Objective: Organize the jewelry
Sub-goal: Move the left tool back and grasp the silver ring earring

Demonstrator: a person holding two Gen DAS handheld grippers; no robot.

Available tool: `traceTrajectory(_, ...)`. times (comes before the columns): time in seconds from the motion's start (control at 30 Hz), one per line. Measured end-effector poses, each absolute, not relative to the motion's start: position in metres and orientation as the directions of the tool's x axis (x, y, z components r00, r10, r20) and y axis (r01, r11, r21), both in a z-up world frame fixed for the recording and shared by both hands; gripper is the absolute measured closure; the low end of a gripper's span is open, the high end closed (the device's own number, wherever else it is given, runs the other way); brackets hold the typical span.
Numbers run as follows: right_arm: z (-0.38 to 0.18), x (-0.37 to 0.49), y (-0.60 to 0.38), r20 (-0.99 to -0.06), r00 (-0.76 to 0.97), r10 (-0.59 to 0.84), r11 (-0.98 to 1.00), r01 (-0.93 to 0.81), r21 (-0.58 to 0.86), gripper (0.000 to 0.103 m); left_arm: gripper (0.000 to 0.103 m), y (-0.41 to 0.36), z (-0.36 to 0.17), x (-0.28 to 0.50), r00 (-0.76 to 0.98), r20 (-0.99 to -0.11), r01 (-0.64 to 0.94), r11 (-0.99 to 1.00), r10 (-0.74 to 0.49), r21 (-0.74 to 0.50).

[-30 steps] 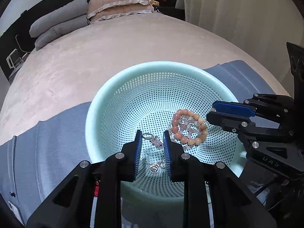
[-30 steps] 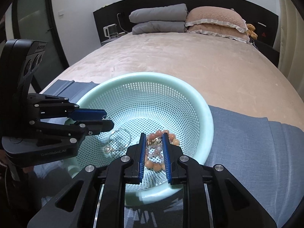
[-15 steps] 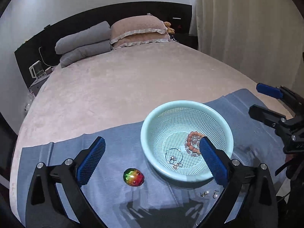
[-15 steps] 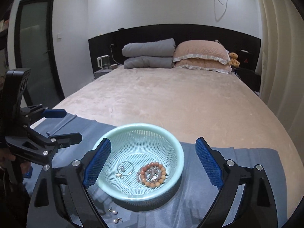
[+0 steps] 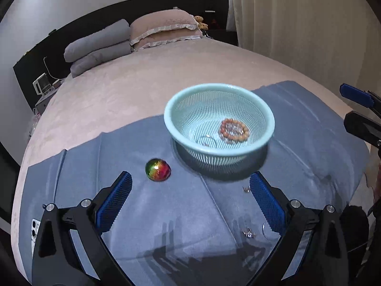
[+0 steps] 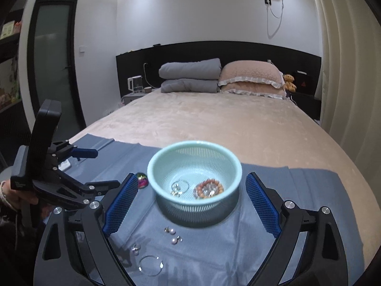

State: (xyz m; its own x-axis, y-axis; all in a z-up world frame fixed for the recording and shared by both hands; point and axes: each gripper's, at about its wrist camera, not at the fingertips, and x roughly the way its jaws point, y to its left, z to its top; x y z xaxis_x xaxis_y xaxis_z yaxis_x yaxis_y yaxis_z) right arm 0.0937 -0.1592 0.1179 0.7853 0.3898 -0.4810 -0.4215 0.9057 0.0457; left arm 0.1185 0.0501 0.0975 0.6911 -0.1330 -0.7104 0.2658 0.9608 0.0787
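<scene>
A pale green mesh basket (image 5: 166, 116) (image 6: 152, 166) stands on a blue cloth (image 5: 166, 214) on the bed. In it lie an orange bead bracelet (image 5: 234, 130) (image 6: 209, 188) and a silver hoop piece (image 5: 206, 140) (image 6: 179, 187). My left gripper (image 5: 190, 178) (image 6: 106, 168) is wide open and empty, back from the basket's near left. My right gripper (image 6: 191, 178) (image 5: 345, 103) is also wide open and empty, short of the basket. Pearl earrings (image 6: 172, 231), a small silver piece (image 6: 135, 247) and a thin hoop (image 6: 151, 265) lie on the cloth. A rainbow-coloured ball (image 5: 158, 169) (image 6: 142, 180) sits left of the basket.
The beige bedspread (image 6: 226, 124) stretches back to grey and pink pillows (image 6: 190, 76) at a black headboard. A curtain (image 6: 345, 71) hangs on the right and a door (image 6: 52, 59) stands on the left. A person's hand (image 6: 14, 195) holds the left gripper. A phone (image 5: 34, 228) lies at the cloth's left edge.
Both grippers were shut inside the basket, the left on the silver piece, the right on the bracelet. They have opened wide, left both pieces in the basket, and drawn back and up.
</scene>
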Motion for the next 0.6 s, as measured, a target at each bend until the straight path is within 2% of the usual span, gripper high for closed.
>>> traceTrajectory(0.27,0.03,0.06,-0.131,-0.657,0.694,0.293,0.922,-0.387,0.002,0.017,0.007,0.041,0.044,0.098,0.64,-0.75,0.326,0.943,-0.166,0.069)
traceTrajectory(0.37,0.007,0.055,-0.122,-0.674,0.681,0.288,0.923,-0.384,0.007,0.018,0.011,0.035,0.031,0.096,0.624,-0.76,0.358,0.931,-0.181,0.072)
traceTrajectory(0.4,0.001,0.054,-0.12,-0.683,0.668,0.296,0.925,-0.379,0.03,0.018,0.018,0.034,0.027,0.097,0.613,-0.768,0.366,0.929,-0.188,0.064)
traceTrajectory(0.43,-0.006,0.054,-0.118,-0.682,0.664,0.307,0.926,-0.373,0.054,0.019,0.02,0.034,0.024,0.101,0.596,-0.779,0.373,0.926,-0.196,0.052)
traceTrajectory(0.53,-0.022,0.05,-0.111,-0.659,0.684,0.312,0.927,-0.371,0.053,0.025,0.024,0.03,0.016,0.105,0.577,-0.79,0.388,0.92,-0.205,0.045)
traceTrajectory(0.6,-0.03,0.046,-0.107,-0.64,0.704,0.308,0.929,-0.368,0.042,0.025,0.026,0.026,0.01,0.107,0.556,-0.802,0.408,0.912,-0.22,0.032)
